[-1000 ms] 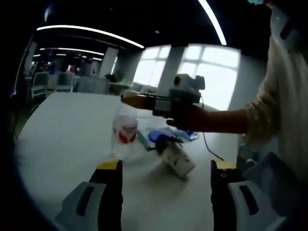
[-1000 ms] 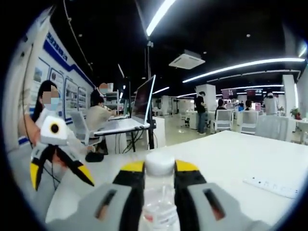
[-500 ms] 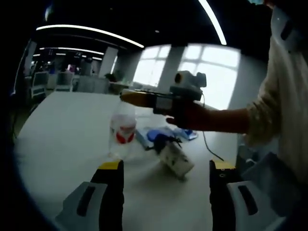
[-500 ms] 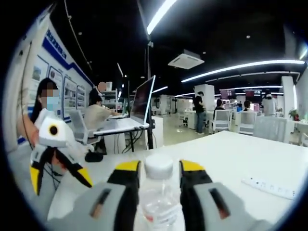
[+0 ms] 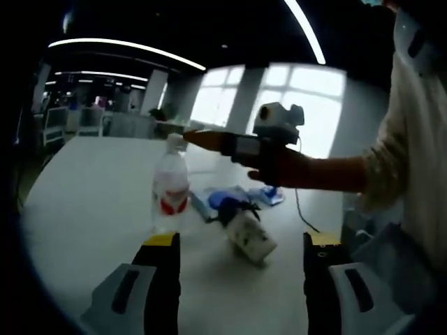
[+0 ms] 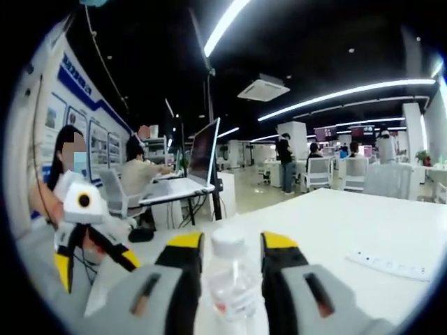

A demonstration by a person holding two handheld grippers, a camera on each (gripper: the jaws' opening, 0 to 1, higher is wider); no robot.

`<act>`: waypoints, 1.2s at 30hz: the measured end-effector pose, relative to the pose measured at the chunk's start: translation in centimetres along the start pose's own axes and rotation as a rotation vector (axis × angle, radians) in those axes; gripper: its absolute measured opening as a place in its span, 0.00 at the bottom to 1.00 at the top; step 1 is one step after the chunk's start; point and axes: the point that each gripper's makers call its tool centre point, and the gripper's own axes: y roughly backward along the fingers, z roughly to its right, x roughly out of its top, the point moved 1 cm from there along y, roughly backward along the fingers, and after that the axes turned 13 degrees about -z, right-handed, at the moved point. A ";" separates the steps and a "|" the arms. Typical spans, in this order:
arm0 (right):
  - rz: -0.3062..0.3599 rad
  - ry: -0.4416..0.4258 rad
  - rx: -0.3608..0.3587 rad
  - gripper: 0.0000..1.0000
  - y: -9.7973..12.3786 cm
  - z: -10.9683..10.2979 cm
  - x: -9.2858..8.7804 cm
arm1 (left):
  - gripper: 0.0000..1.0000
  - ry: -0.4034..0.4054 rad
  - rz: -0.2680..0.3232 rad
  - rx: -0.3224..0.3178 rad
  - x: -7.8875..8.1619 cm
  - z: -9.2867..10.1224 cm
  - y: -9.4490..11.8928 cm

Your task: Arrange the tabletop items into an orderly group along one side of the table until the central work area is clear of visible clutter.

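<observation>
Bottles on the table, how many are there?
1. The bottle stands upright on the white table, left of the small pile of things, between the right gripper's open jaws. Others may be hidden.

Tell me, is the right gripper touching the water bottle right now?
Apart. In the right gripper view, the right gripper has its jaws spread on either side of the water bottle, and table shows between each yellow tip and the cap.

Bottle (image 5: 170, 188) upright on table (image 5: 84, 202)
</observation>
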 end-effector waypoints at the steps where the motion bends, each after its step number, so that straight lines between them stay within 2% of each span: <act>1: 0.000 -0.001 -0.002 0.29 0.1 0.0 0.0 | 0.68 -0.001 0.002 -0.001 0.2 0.1 0.0; 10: 0.039 -0.088 -0.045 0.24 3.5 1.2 1.0 | 0.68 -0.031 0.009 -0.015 1.7 1.3 -0.5; 20: 0.044 -0.146 -0.162 0.22 8.9 3.4 0.9 | 0.67 -0.071 0.017 -0.050 4.0 3.5 -1.7; 29: 0.020 -0.198 -0.268 0.20 13.2 4.3 -0.7 | 0.66 -0.125 0.022 -0.085 6.9 5.9 -3.8; 32: 0.000 -0.219 -0.326 0.21 14.9 4.9 -1.6 | 0.66 -0.168 -0.002 -0.085 7.4 6.4 -4.7; 34: -0.031 -0.239 -0.357 0.23 15.8 5.1 -2.5 | 0.66 -0.187 -0.012 -0.087 7.9 6.8 -5.3; 36: -0.090 -0.232 -0.392 0.27 16.5 5.3 -3.5 | 0.66 -0.203 -0.019 -0.086 8.4 7.1 -5.9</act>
